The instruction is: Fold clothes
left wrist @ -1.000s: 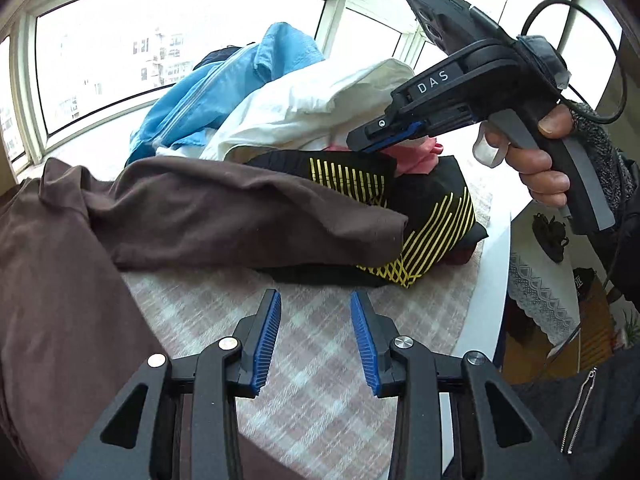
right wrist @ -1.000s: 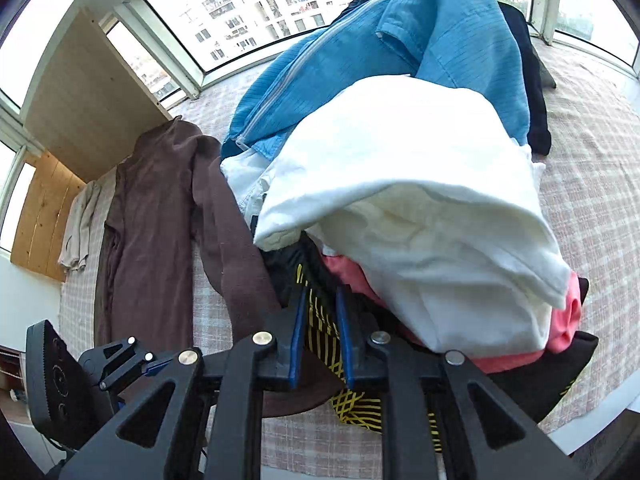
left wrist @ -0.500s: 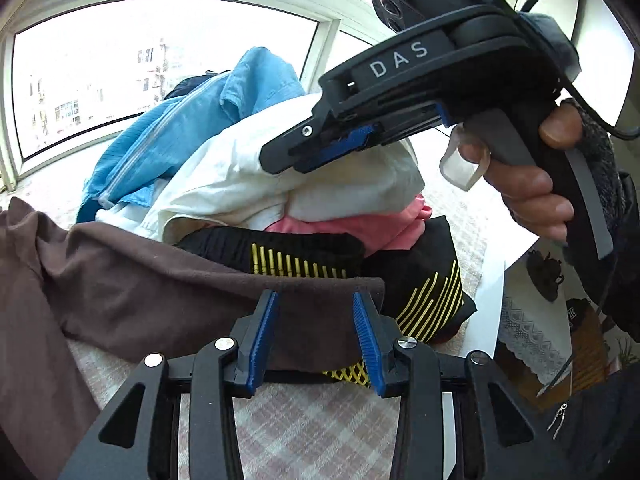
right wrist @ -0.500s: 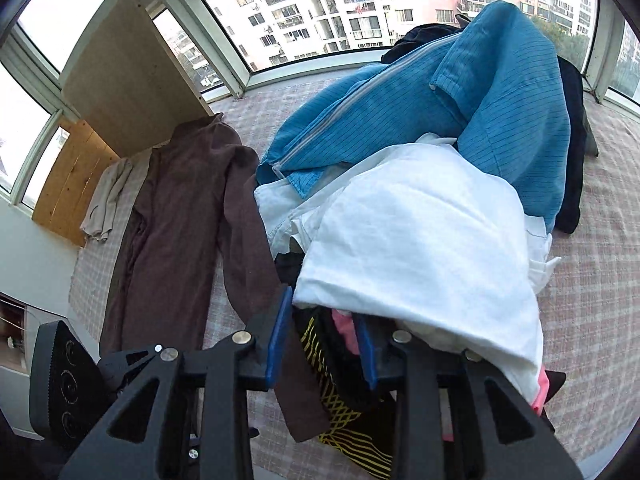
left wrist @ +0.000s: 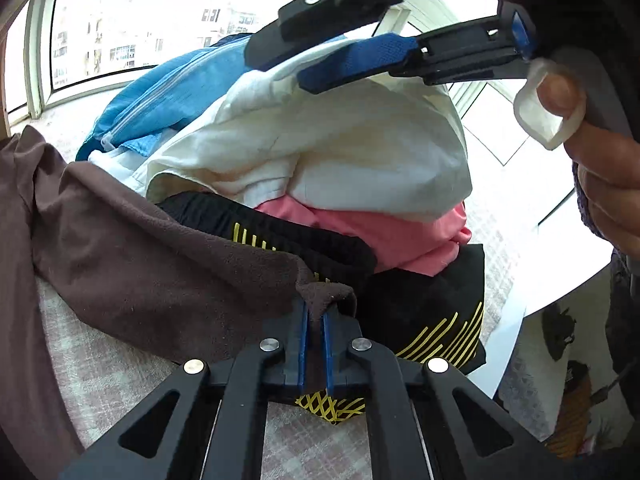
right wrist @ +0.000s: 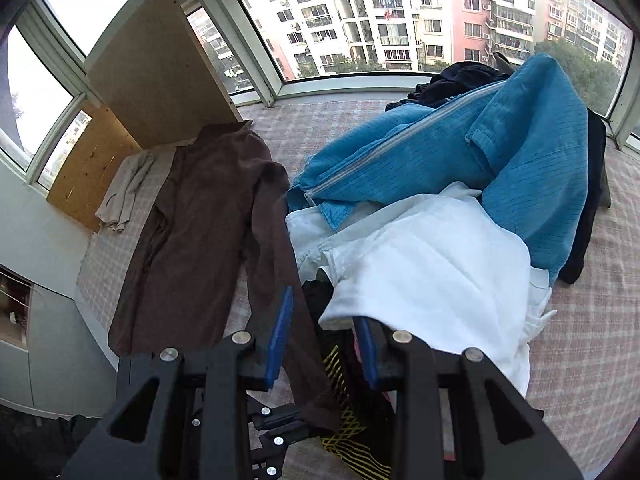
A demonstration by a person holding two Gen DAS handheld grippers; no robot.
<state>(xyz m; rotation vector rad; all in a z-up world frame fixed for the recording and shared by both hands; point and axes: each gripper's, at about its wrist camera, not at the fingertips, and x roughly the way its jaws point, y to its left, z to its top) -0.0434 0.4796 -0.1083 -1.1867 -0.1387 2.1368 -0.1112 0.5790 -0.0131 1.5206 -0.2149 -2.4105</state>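
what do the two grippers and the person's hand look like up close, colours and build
Both are black plastic. The left gripper has angular arms with triangular cutouts, silver round bolts and blue ribbed pads inside its fingers. The right gripper has the same build. The hand wears a dark knitted cuff, with a translucent white loop over one finger.

brown garment point(right wrist: 208, 216): plain dark brown
jacket point(right wrist: 516, 168): blue, fine stripes, pale zip
white garment point(left wrist: 360, 148): plain white, below the jacket
pink garment point(left wrist: 384, 232): plain pink
black garment point(left wrist: 432, 308): black, yellow lines
bed cover point(right wrist: 580, 344): pale pink-grey check
pads point(right wrist: 280, 336): blue
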